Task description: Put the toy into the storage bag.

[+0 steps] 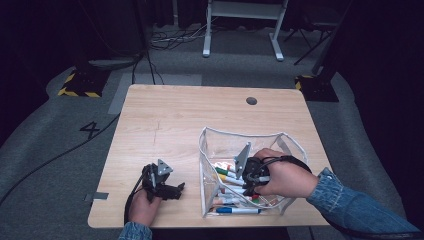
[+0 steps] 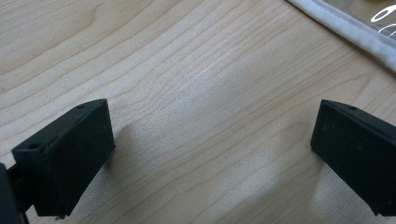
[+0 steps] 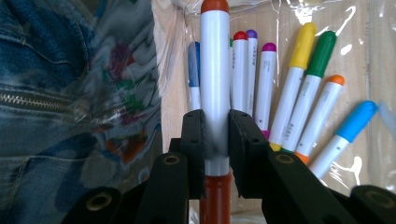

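Plastic, smooth and white in the barrel with a rust-orange cap and tail, the marker (image 3: 215, 84) stands clamped between the flat black pads of the right gripper (image 3: 215, 140), inside the clear, glossy pouch (image 1: 210, 145) with white stitched edging at the table's near right. Beneath it a fan of round-capped markers (image 3: 299, 93) in red, purple, magenta, yellow, green, orange and blue lies on the pouch's crinkled film. The left gripper (image 1: 167, 189) rests near the front edge of the pale wood-grain table (image 1: 165, 115), left of the pouch, its blocky matte jaws spread wide over bare wood.
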Tool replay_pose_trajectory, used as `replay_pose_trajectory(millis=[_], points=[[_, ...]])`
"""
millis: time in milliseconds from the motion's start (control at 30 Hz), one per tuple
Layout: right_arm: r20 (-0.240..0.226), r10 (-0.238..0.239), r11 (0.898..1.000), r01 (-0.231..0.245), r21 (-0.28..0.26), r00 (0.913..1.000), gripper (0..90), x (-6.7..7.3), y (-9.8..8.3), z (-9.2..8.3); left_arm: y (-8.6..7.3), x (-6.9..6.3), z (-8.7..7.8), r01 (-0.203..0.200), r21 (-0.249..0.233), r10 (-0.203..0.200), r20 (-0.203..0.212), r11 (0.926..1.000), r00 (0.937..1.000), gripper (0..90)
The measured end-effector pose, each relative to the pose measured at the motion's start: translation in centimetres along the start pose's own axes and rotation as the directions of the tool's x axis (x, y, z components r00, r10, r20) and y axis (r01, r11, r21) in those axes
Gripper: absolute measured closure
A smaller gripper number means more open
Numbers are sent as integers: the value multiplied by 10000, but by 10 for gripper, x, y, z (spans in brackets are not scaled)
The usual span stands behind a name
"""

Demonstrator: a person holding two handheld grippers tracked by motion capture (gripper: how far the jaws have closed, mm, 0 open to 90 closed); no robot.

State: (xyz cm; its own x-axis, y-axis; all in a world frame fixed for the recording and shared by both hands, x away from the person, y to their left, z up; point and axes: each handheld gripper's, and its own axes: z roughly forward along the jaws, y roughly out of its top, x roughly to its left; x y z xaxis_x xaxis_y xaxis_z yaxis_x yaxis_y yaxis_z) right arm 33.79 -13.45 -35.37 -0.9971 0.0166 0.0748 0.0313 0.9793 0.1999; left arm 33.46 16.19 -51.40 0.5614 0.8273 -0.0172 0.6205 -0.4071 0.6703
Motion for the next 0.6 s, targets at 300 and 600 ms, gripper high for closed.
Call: replay_pose_trajectory(millis=[300, 600], points=[[-501, 11, 10000, -8, 55, 9987, 770, -8, 1, 23, 0, 0, 0, 32, -6, -32, 4, 10000, 10000, 0], [-331, 13, 9999, -9, 116, 9995, 764, -8, -4, 33, 0, 0, 0, 5, -17, -5, -6, 10000, 10000, 0]])
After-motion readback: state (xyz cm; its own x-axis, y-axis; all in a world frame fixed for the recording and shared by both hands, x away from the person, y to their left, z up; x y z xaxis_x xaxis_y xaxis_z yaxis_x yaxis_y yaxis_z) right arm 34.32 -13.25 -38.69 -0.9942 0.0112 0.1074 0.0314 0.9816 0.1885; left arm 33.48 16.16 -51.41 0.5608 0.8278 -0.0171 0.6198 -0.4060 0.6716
